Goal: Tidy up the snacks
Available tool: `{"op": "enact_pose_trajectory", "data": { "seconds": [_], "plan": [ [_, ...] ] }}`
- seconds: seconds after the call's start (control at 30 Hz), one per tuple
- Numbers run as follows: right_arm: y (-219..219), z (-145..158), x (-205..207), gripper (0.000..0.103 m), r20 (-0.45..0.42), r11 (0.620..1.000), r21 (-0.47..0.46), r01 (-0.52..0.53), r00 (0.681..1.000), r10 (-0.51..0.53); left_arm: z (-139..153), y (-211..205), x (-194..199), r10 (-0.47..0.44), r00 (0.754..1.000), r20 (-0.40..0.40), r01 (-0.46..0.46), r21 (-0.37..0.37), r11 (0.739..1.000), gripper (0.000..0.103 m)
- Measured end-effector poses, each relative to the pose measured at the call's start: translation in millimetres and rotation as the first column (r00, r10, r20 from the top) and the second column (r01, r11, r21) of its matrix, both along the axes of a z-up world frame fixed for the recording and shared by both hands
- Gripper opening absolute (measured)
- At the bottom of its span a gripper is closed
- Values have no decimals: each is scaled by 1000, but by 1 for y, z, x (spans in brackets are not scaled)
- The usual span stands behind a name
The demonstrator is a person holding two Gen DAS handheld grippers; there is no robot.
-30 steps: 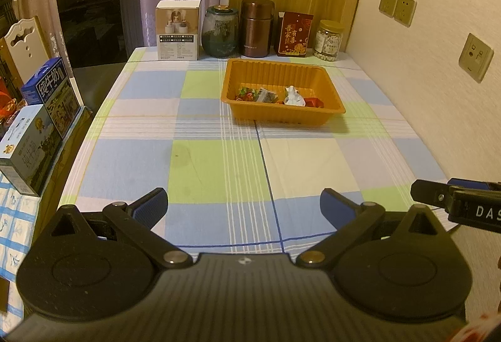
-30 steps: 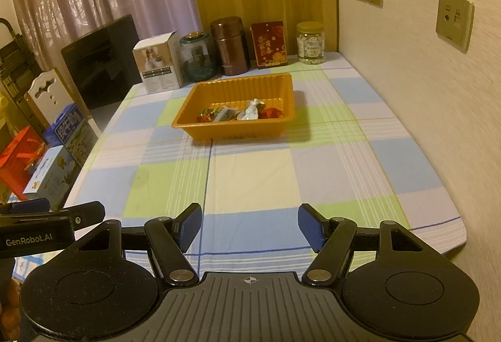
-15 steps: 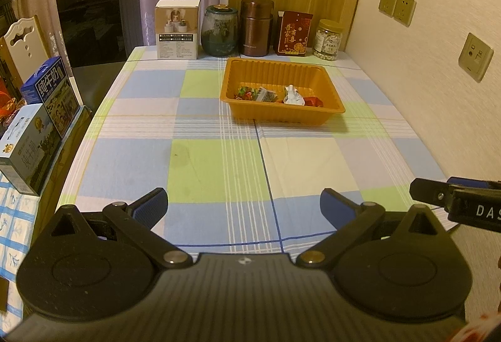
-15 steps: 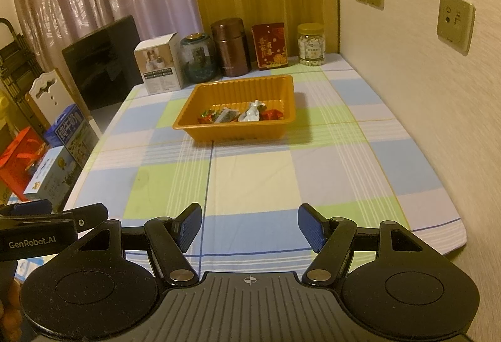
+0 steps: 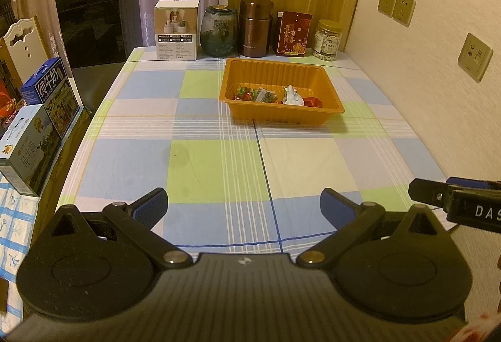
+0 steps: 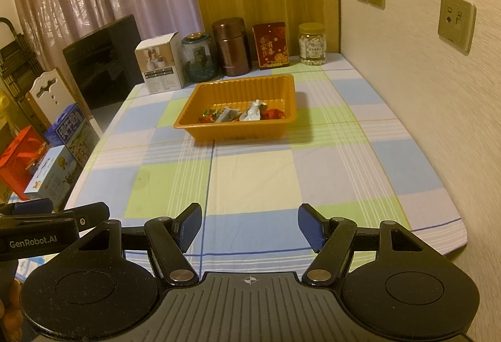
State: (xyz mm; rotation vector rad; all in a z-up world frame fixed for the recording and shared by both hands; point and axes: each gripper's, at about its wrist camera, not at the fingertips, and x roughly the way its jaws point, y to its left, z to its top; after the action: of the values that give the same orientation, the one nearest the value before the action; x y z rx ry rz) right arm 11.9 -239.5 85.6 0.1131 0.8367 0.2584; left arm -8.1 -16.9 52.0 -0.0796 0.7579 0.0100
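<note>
You hold both grippers low at the bottom of the frame, the left gripper (image 5: pixel 243 204) and the right gripper (image 6: pixel 249 224) each with jaws spread wide and nothing between them, well short of the orange tray (image 5: pixel 325 77) lying right of centre on the checked worktop (image 5: pixel 216 166). The wrapped snacks (image 5: pixel 277 95) lie inside the tray along its near wall, none on the cloth, so the sorting looks finished or nearly so. Should one need shifting, reach forward over the near rim.
</note>
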Motion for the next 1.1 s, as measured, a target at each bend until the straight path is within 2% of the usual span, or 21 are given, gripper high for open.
{"op": "enact_pose_trajectory", "data": {
  "seconds": [1.1],
  "plan": [
    [1,2,0,68,2,1000,1,1,1000,-1,2,-1,2,-5,1000,1,5,1,1000,103]
  ]
}}
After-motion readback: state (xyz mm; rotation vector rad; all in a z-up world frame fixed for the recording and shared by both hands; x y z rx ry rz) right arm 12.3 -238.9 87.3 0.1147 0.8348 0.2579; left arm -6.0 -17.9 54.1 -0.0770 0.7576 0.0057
